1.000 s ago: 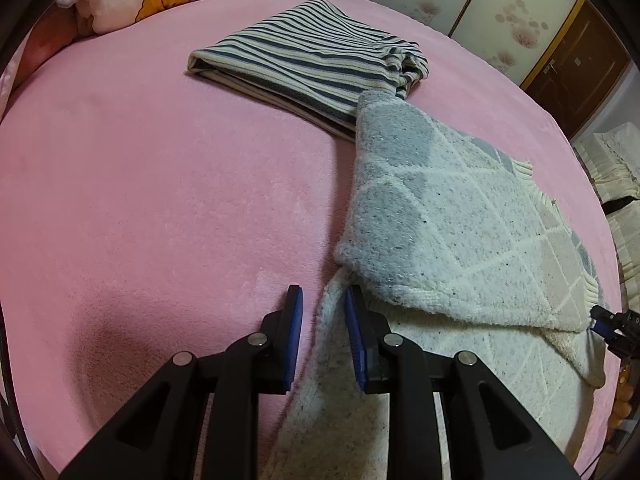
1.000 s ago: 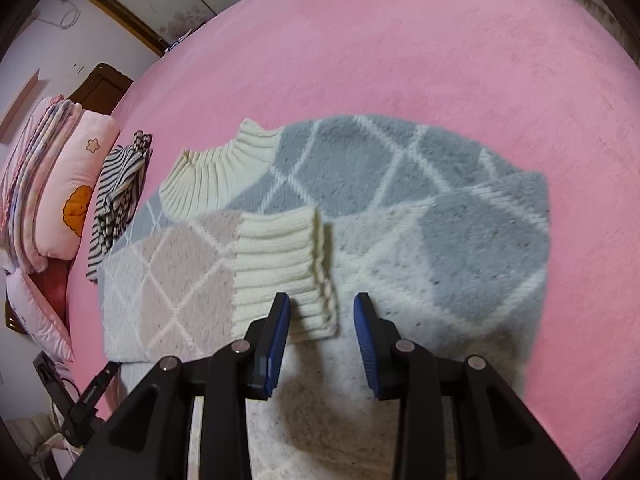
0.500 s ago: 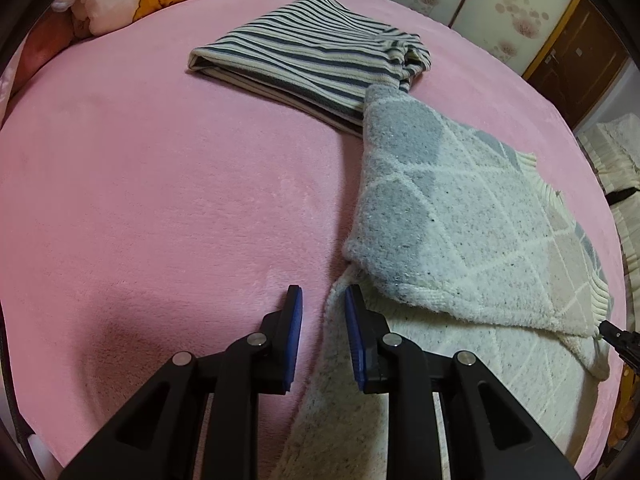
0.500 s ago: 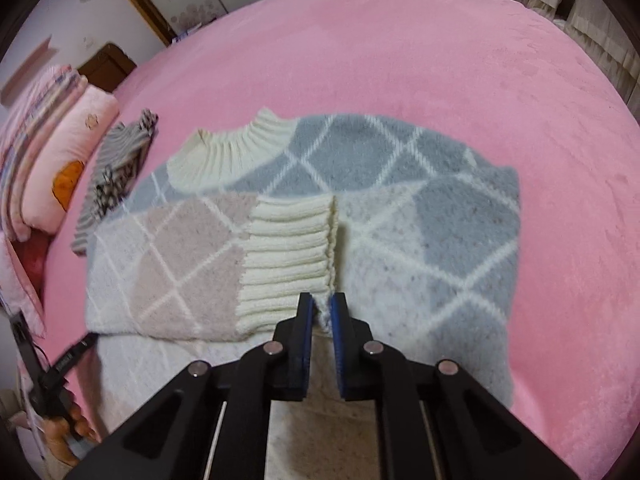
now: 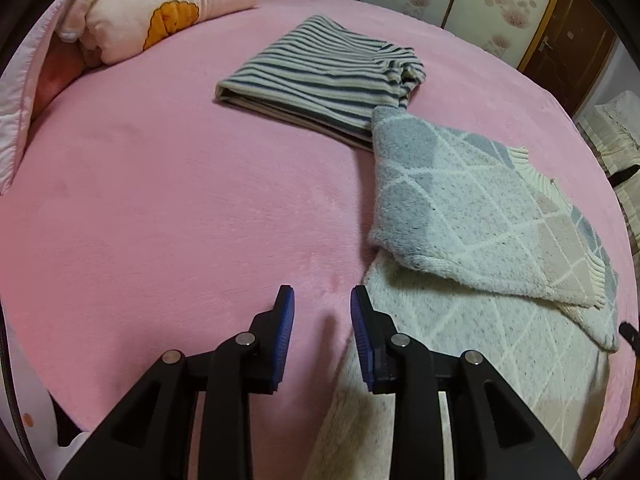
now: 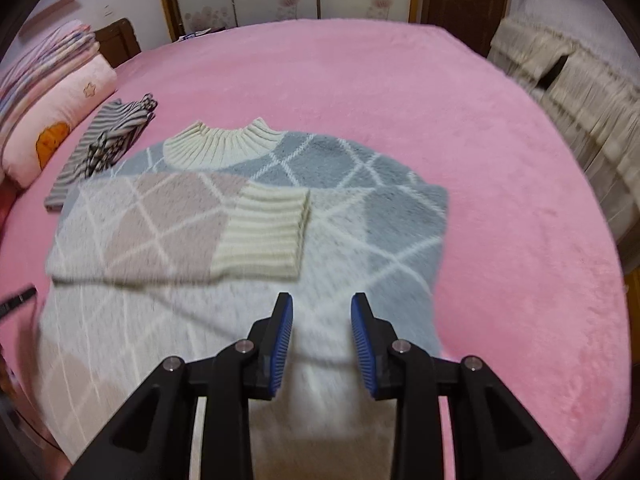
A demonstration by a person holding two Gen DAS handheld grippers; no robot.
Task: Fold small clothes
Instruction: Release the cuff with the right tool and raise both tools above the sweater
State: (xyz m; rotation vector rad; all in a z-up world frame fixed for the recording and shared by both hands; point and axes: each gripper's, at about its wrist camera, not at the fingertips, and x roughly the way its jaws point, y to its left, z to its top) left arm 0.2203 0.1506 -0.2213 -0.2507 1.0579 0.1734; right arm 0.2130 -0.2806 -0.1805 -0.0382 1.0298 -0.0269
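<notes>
A fuzzy diamond-pattern sweater point(image 6: 280, 208) in grey, beige and white lies flat on the pink bed point(image 6: 400, 80). One sleeve is folded across its chest, with the ribbed cream cuff point(image 6: 262, 236) near the middle. My right gripper point(image 6: 322, 320) is open and empty, above the sweater's lower body. In the left wrist view the sweater point(image 5: 480, 220) lies to the right, its folded sleeve on top. My left gripper point(image 5: 322, 312) is open and empty over the bedspread at the sweater's left edge.
A folded striped garment point(image 5: 320, 76) lies beyond the sweater, touching its shoulder; it also shows in the right wrist view point(image 6: 104, 144). Pillows point(image 5: 160, 12) and stacked bedding point(image 6: 44, 80) sit at the head of the bed. A cream frilled cover point(image 6: 560, 92) stands past the right edge.
Both grippers have opened wider and pulled back from the sweater. The right gripper was nearly shut at the cuff half a second ago and now stands apart from it.
</notes>
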